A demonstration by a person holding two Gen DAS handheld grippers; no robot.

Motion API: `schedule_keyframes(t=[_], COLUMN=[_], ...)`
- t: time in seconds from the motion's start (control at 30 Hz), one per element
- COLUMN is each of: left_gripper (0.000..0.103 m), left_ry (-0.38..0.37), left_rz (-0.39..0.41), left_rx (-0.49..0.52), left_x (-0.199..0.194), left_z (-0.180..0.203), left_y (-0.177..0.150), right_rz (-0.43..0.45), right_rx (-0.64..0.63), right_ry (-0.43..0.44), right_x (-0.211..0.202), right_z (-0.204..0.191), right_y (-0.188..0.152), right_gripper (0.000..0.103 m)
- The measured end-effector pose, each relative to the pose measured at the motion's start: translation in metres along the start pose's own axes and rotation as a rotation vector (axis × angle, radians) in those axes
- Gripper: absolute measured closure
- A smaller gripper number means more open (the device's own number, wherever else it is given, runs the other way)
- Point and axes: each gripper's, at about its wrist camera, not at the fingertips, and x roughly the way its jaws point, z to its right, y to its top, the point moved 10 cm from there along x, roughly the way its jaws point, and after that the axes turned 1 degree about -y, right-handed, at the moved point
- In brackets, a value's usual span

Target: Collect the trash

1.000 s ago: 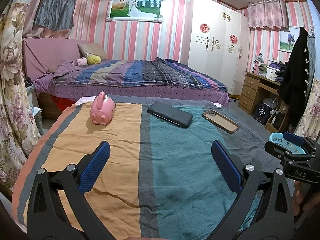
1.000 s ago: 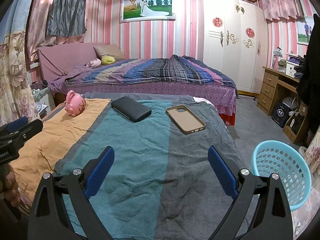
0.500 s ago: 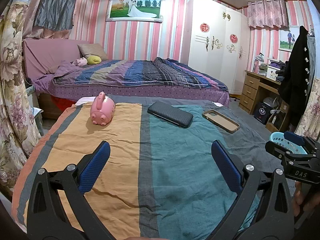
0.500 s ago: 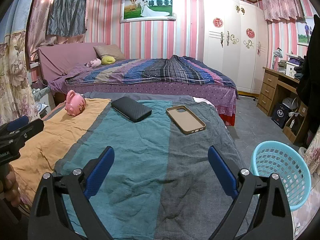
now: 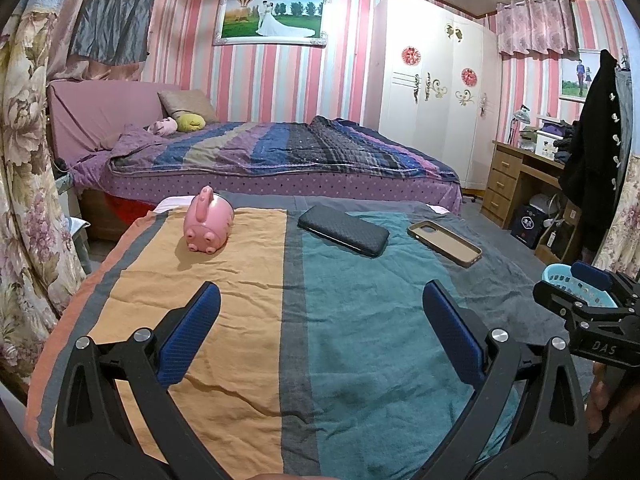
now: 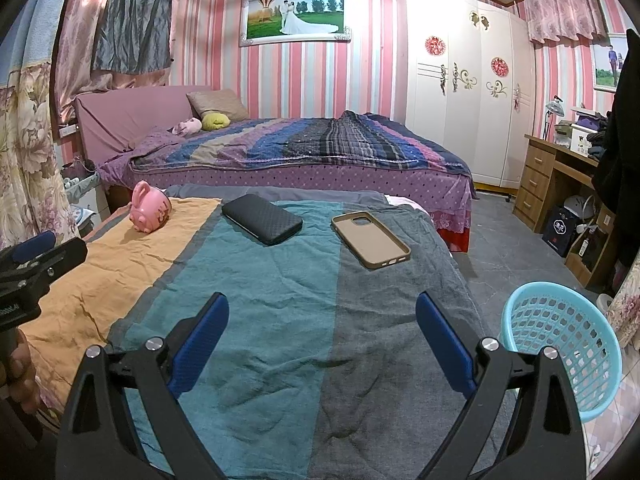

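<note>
Both grippers, left (image 5: 320, 328) & right (image 6: 322, 330), w/ jaws wide apart, empty. Pink piggy bank (image 5: 208, 226), black case (image 5: 344, 230), tan case (image 6: 370, 240) lie on striped cloth (image 6: 260, 300); blue basket (image 6: 560, 344) beside it on the right.

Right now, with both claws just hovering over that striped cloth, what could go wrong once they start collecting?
1. The pink piggy bank looks rounded and smooth; open fingers might push it sideways toward the cloth's far edge instead of gripping it.
2. The tan phone case and black case lie flat, so fingertips may snag the wrinkled cloth while trying to get under them.
3. The blue basket sits below, off the right side; a drop by the right gripper could miss it.
</note>
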Motion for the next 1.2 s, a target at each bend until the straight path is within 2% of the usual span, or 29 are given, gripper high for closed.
schedule_keyframes(t=[0.43, 1.2], left_gripper=[0.005, 0.005], left_ry=[0.060, 0.059], left_rz=[0.004, -0.009], left_rx=[0.010, 0.013], left_x=[-0.0011, 0.0029], left_z=[-0.0038, -0.0001], left_y=[0.0014, 0.0006], right_rz=[0.000, 0.001], right_rx=[0.001, 0.000], right_ry=[0.002, 0.007], right_x=[-0.0005, -0.0051], right_z=[-0.0002, -0.0007], right_y=[0.0028, 0.0045], right_gripper=[0.010, 0.010])
